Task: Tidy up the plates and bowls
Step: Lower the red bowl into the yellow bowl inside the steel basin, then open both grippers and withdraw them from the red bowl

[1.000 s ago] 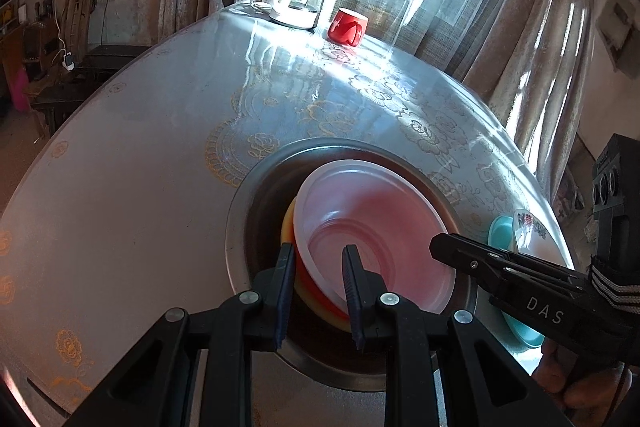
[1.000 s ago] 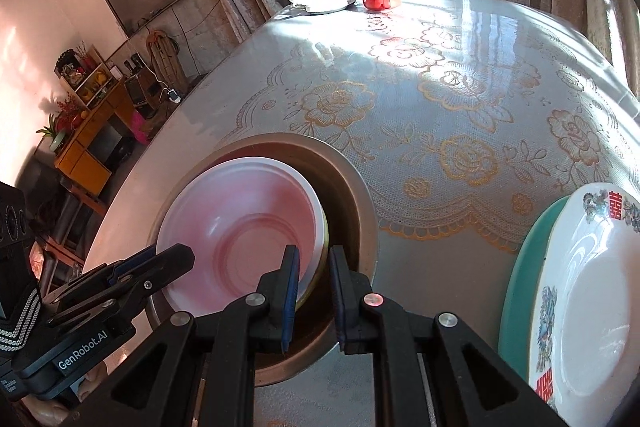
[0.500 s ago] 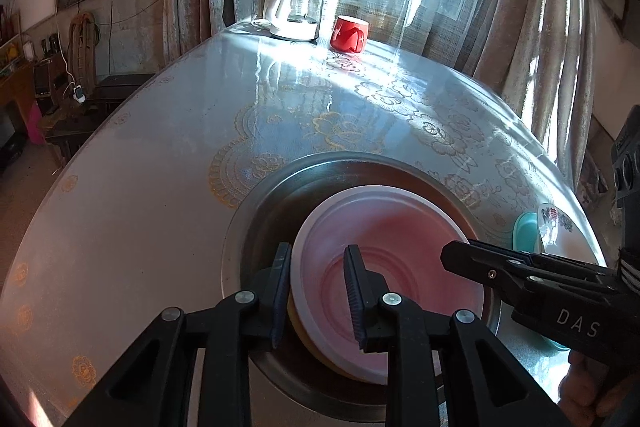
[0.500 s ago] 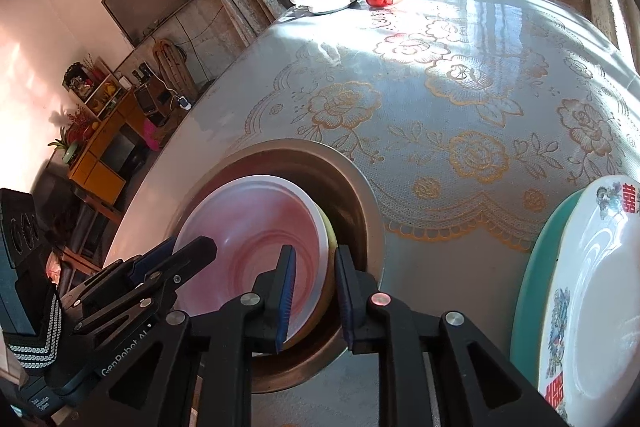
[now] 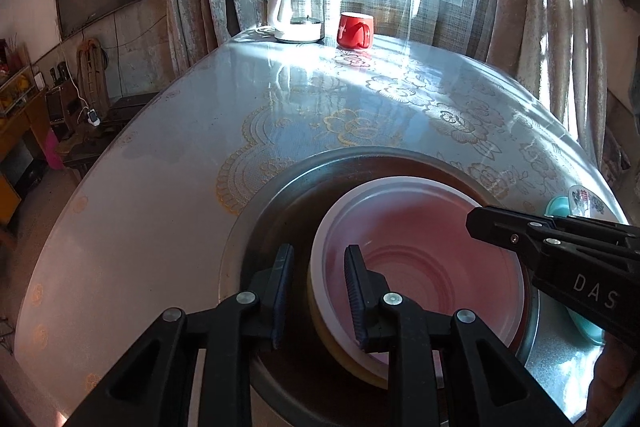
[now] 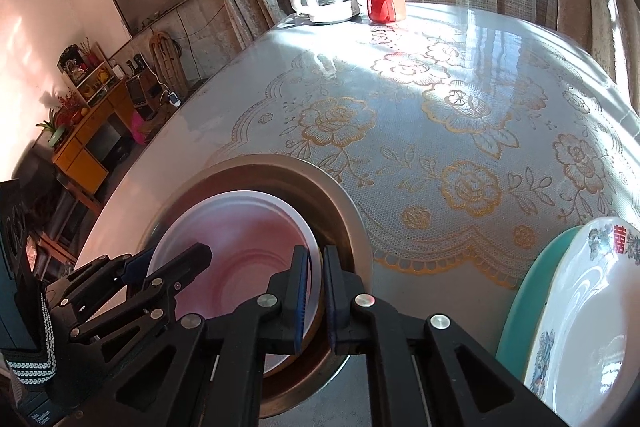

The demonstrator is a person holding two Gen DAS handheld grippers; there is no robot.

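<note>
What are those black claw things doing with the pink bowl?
A person holds a claw in each hand, and both are at the pink bowl, one on each side. The bowl is nested with other bowls inside a round metal basin set in the table. The right claw is pinched shut on the bowl's rim. The left claw has just eased open a little; the rim sits between its fingers. A white flowered plate waits on a teal plate nearby.

Yellow bowl (image 5: 320, 327) almost wholly covered by the pink bowl (image 5: 420, 259) nested in it, only a rim sliver showing, teal plate (image 6: 520, 303) mostly under the white patterned plate (image 6: 588, 327), both cut by the picture's edge, shelf items too small to tell
</note>
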